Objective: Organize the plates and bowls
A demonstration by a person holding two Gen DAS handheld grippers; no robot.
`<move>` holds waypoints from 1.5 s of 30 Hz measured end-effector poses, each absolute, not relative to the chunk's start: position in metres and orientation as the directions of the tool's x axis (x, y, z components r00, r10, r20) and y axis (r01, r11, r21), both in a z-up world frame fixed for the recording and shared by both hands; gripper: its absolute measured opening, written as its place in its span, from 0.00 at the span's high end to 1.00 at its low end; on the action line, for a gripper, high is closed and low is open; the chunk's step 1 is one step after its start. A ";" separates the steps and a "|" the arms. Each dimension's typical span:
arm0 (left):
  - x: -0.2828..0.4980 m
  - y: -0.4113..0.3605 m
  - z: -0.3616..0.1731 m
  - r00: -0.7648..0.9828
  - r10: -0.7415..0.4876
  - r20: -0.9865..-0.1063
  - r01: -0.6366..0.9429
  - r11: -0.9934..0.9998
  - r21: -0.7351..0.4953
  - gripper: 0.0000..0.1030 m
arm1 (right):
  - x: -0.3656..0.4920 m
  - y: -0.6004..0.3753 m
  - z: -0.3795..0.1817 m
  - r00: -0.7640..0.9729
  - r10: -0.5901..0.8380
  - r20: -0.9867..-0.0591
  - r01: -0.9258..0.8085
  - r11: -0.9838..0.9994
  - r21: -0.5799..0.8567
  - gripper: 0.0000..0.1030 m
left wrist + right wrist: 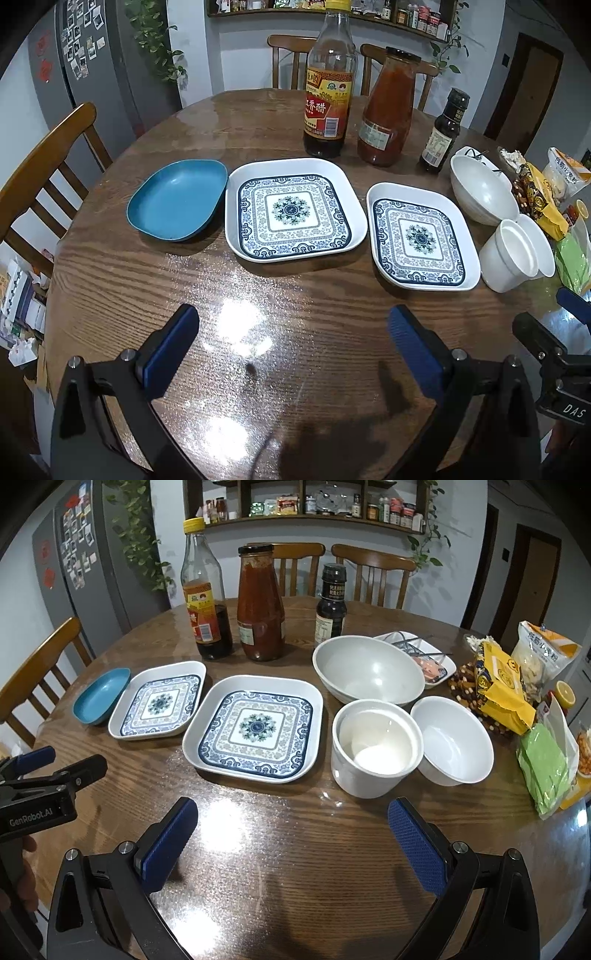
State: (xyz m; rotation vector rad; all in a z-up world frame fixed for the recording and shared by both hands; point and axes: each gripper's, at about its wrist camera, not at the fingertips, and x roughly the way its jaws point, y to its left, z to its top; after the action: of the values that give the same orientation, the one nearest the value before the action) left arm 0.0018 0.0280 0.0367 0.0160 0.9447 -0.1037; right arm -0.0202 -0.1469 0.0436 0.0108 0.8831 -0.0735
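This is a home dining area beside a kitchen. A round wooden bench (295, 849) is ringed by wooden chairs (373, 572). A grey fridge (74, 572) carries what look like photo magnets, a wall shelf (314, 506) holds jars and packets, and a trailing plant (140, 542) hangs nearby.

Two patterned plates (255, 733), one blue dish (100, 696), three white bowls (367, 674), three bottles (259, 603).
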 end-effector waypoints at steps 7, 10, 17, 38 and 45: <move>0.025 0.058 0.019 0.486 -0.153 -0.860 0.047 0.988 -0.150 0.01 | -0.014 -0.137 0.043 0.630 -0.029 -0.776 0.033 0.999 -0.011 0.00; 0.034 0.076 0.010 0.447 -0.202 -0.871 0.002 0.974 -0.225 0.02 | -0.007 -0.125 0.042 0.620 0.039 -0.784 -0.022 0.999 0.032 0.00; 0.046 0.097 0.002 0.406 -0.248 -0.880 -0.041 0.957 -0.288 0.04 | 0.019 -0.103 0.031 0.563 0.124 -0.817 -0.061 0.992 0.109 0.00; 0.115 0.103 -0.016 0.347 -0.267 -0.899 -0.066 0.949 -0.308 0.36 | 0.177 -0.049 0.023 0.488 0.132 -0.863 -0.201 0.979 0.036 0.62; 0.129 0.102 -0.016 0.370 -0.256 -0.893 -0.058 0.953 -0.297 0.50 | 0.217 -0.040 -0.008 0.395 0.093 -0.914 -0.252 0.968 -0.011 0.69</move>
State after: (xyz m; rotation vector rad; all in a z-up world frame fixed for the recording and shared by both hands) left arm 0.1288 0.1022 -0.0164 -0.2996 1.1896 -0.1292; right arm 0.2167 -0.0396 -0.0076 -0.1564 1.1450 0.2196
